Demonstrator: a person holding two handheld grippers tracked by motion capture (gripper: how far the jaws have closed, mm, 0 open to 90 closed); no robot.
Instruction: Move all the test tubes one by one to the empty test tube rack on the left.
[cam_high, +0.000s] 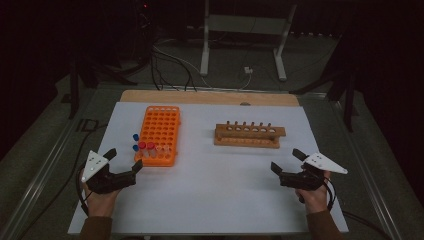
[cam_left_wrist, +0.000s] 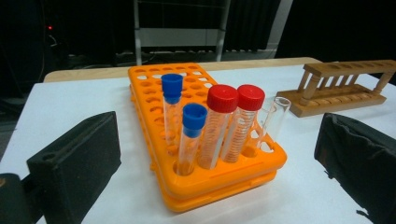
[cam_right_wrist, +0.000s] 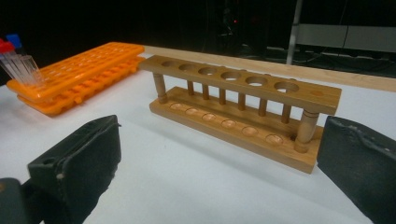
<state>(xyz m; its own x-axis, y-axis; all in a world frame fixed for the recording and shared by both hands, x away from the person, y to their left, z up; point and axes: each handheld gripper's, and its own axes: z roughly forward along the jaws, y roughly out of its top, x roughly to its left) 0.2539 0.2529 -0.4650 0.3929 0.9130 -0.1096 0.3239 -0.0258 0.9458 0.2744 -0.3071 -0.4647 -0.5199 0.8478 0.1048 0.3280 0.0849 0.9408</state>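
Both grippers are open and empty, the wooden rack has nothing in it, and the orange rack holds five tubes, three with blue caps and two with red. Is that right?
Not quite: the orange rack holds two blue-capped tubes, two red-capped tubes and one uncapped tube, as the left gripper view shows. The rest stands: the left gripper and right gripper are open and empty, and the wooden rack holds nothing.
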